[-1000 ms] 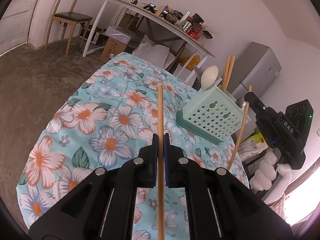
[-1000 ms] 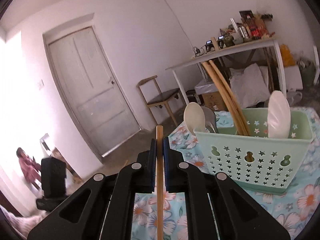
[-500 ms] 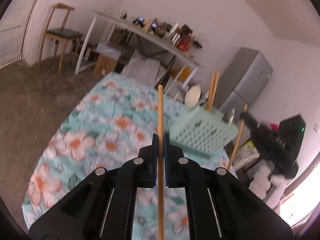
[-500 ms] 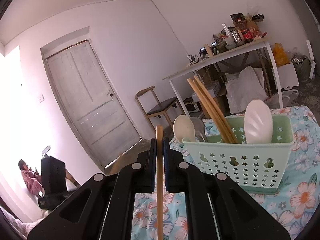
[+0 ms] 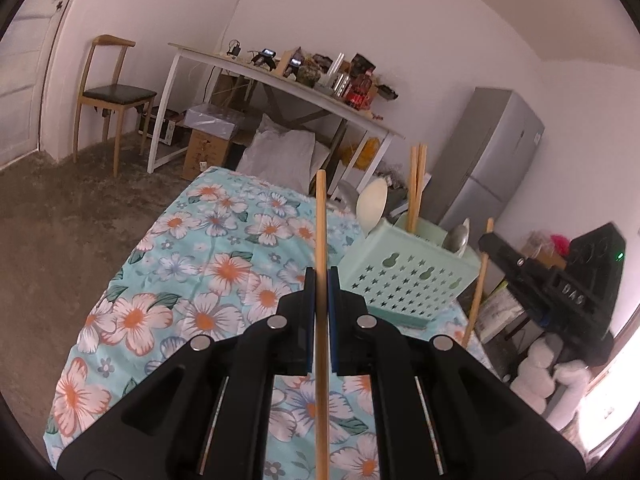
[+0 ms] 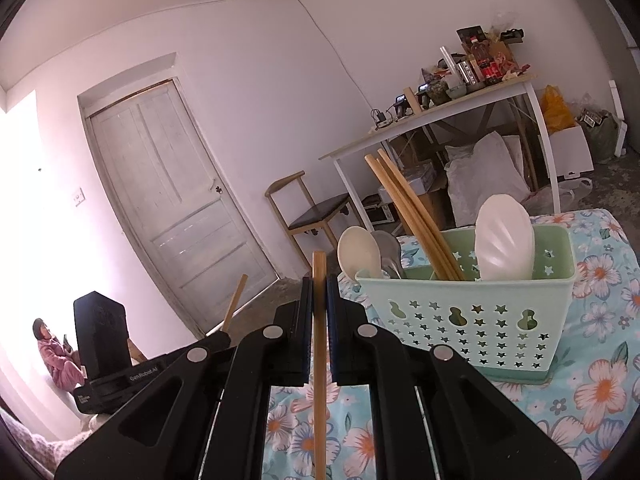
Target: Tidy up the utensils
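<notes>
- Green caddy (image 6: 468, 320) near the worktop's (image 5: 192, 280) far right corner holds spoons and two chopsticks (image 6: 412, 216).
- Left tongs (image 5: 320, 292) clamp one chopstick (image 5: 321, 240); right tongs (image 6: 319, 300) clamp another chopstick (image 6: 319, 312).
- Both lower ends run out of view.

Overall level: bright, soft daylight indoors in both views.
Light source: strong daylight from the window (image 6: 16, 200) at the left edge of the right wrist view; a second blown-out patch at the lower right edge of the left wrist view.
Glare: overexposed white with a pink haze spreading over the adjoining wall (image 6: 248, 80).
Shadows: faint and soft on the floral cloth (image 5: 224, 264); none hard-edged.
Focus: sharp centrally; no motion blur noted.
Distortion: heavy fisheye; door (image 6: 176, 208) and wall lines bow, black vignette in corners.
</notes>
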`<state>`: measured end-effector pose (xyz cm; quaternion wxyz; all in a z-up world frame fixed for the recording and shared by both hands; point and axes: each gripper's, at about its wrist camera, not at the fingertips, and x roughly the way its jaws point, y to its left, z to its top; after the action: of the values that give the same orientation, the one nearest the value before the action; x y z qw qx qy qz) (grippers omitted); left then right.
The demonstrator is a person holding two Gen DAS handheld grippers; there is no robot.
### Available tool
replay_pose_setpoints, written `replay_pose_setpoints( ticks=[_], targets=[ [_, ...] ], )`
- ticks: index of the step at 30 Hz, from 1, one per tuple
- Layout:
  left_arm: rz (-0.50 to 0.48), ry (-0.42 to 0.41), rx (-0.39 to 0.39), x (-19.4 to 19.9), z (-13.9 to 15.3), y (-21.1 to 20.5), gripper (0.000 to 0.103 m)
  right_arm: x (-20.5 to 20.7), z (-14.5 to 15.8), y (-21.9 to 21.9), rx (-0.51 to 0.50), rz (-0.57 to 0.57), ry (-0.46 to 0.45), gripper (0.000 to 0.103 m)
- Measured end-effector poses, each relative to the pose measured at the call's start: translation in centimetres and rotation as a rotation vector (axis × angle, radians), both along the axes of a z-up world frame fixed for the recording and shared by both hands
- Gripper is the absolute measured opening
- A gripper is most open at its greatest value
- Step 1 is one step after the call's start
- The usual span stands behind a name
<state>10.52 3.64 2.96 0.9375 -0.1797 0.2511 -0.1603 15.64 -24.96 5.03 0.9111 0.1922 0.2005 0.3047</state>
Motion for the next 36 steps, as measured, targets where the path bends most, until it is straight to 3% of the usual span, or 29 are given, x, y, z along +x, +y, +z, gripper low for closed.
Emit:
replay_pose_setpoints(
  ticks=[6, 12, 26, 36],
  targets=[
    [-0.018, 0.102, 0.030, 1.4, -1.5, -0.8, 0.005, 0.1, -0.2, -0.2, 0.001, 0.000, 0.009, 0.007],
    [-0.015, 0.195, -0.027, 2.2, -3.3, -0.2, 0.005, 0.1, -0.1, -0.1, -0.001, -0.001, 0.008, 0.007],
    [-0.026, 0.062, -0.007, 0.3, -0.4, -0.4, 0.005, 0.1, 0.3, -0.2, -0.011, -0.001, -0.009, 0.007],
    [-0.022, 0.051, -0.009, 0.0, 0.0, -0.3, 0.005, -0.7, 0.6, 0.0, -0.016, 0.003, -0.027, 0.007]
  ],
)
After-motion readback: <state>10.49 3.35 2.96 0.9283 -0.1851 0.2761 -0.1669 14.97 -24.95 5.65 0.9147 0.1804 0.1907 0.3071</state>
